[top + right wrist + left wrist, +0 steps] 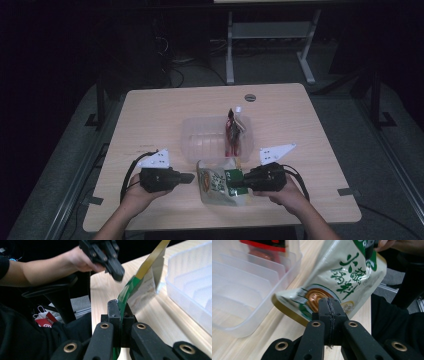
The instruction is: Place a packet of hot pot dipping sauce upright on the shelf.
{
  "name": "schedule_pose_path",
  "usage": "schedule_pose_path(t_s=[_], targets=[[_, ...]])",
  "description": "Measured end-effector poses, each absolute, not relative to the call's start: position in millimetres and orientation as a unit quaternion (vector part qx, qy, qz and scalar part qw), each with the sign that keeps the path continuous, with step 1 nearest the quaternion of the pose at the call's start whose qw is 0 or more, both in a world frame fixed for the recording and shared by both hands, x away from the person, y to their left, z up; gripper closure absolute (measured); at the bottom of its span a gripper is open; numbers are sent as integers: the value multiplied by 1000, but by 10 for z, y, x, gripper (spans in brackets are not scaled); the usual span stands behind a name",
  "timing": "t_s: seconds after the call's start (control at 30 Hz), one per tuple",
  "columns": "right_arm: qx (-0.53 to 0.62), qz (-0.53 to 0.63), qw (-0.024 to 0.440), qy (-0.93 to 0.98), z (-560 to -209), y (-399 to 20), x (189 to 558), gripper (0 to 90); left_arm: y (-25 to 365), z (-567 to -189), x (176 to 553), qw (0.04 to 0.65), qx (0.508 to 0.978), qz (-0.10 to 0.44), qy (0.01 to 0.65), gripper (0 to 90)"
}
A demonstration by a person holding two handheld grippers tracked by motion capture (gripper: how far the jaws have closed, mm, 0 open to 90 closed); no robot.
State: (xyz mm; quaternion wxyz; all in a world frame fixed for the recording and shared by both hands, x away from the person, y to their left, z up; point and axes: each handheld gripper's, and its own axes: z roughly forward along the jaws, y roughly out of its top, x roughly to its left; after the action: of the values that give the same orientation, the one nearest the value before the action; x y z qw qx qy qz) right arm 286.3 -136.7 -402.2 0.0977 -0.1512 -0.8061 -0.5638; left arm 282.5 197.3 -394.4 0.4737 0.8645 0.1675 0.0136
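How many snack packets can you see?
2. A cream-and-green foil pouch near the table's front edge, pinched by the right claw; a red packet standing in the clear plastic bin. More may be hidden.

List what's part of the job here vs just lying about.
In use:
- sauce pouch, pinched at its green edge by the right gripper
- clear divided bin beside it
- red packet standing in the bin
- left gripper, shut, holding nothing, next to the pouch

Lying about:
- chair beside the table
- white desk frame on the floor beyond the table
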Motion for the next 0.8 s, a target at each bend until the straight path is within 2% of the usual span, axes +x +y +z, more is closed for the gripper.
schedule_pose_path(t_s=[0.3,0.6,0.8], targets=[[-135,-573,94,-803,-3913,-1236,2848,900,1752,-3981,2805,470,870,13,149,894],[-112,-596,108,-788,-3800,-1086,2824,900,1698,-3974,2764,477,868,6,141,895],[-106,-600,101,-787,-3738,-1033,2825,900,1746,-3949,2761,481,866,4,141,882]])
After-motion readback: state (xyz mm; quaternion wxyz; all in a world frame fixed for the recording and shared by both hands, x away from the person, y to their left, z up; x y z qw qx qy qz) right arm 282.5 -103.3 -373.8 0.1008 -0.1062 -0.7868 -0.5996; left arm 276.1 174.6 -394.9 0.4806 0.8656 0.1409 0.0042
